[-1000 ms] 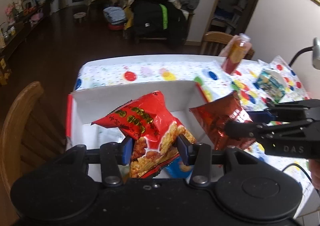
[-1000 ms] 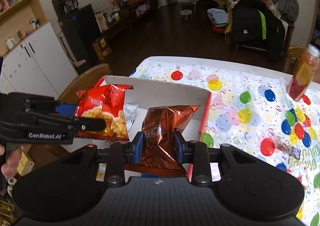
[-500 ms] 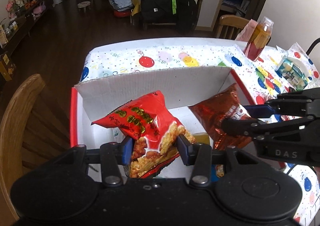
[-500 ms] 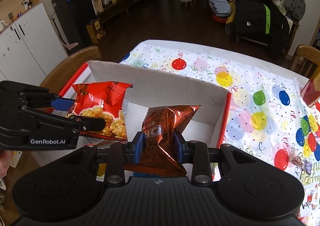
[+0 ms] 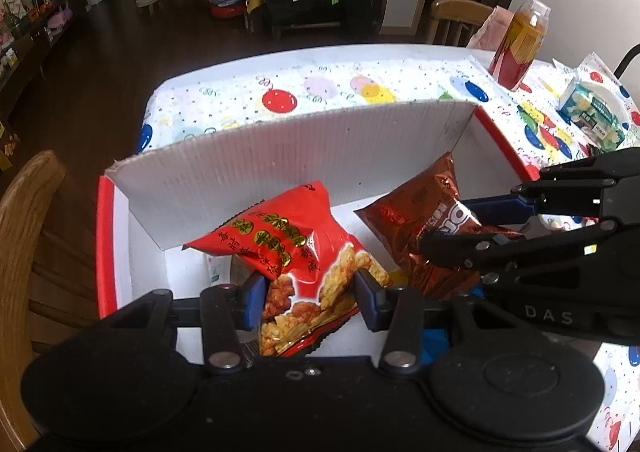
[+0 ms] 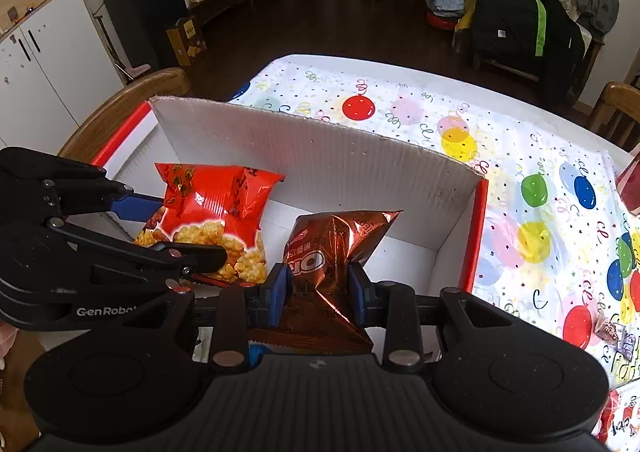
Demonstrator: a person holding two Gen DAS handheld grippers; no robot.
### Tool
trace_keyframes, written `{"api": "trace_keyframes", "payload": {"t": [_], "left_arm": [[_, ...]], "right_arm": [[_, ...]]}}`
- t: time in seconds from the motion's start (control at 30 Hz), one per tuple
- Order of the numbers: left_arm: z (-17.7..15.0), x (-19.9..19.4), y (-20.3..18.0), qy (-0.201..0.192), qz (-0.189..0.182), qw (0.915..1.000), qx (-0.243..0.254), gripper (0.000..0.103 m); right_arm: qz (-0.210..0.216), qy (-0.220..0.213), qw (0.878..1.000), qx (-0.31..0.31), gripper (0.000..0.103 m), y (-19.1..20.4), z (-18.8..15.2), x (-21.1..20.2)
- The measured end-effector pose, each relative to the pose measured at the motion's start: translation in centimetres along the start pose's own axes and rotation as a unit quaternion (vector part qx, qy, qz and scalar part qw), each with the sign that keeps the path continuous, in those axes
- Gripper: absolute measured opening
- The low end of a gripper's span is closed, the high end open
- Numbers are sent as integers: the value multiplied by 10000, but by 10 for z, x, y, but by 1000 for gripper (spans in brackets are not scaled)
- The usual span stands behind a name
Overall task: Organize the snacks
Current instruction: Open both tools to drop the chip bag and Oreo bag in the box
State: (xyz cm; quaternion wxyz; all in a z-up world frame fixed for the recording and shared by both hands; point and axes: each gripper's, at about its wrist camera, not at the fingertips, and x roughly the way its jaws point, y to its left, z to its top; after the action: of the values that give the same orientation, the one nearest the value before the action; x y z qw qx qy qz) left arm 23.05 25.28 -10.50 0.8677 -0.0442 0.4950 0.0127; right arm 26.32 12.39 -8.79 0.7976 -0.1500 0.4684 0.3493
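Two snack bags held over the white box (image 5: 280, 156).
The left gripper (image 5: 310, 294) pinches the red bag (image 5: 288, 248); the right gripper (image 6: 318, 292) pinches the brown bag (image 6: 332, 252), perhaps cookies.

Your left gripper (image 5: 310, 290) pinches the red snack bag (image 5: 296, 252) by its lower part, blue fingers (image 5: 253, 300) on both sides, over the white box (image 5: 280, 156). Your right gripper (image 5: 472, 228) comes in from the right, clamped on the brown snack bag (image 5: 416, 224). Both bags sit side by side above the box interior. Bottle (image 5: 520, 44) stands far right on the counter (image 5: 320, 88).
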Motion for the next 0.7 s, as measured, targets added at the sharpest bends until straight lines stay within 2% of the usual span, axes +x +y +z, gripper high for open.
{"api": "trace_keyframes", "payload": {"t": [0.3,0.7], "left_arm": [[-5,11,0,210,-50,9998,14,44],[-8,10,-8,226,56,9997,56,48]], "right_arm": [[-50,151,9999,-23,32,1,-2,6],[-75,170,9998,-38,33,5,-7,-1]]}}
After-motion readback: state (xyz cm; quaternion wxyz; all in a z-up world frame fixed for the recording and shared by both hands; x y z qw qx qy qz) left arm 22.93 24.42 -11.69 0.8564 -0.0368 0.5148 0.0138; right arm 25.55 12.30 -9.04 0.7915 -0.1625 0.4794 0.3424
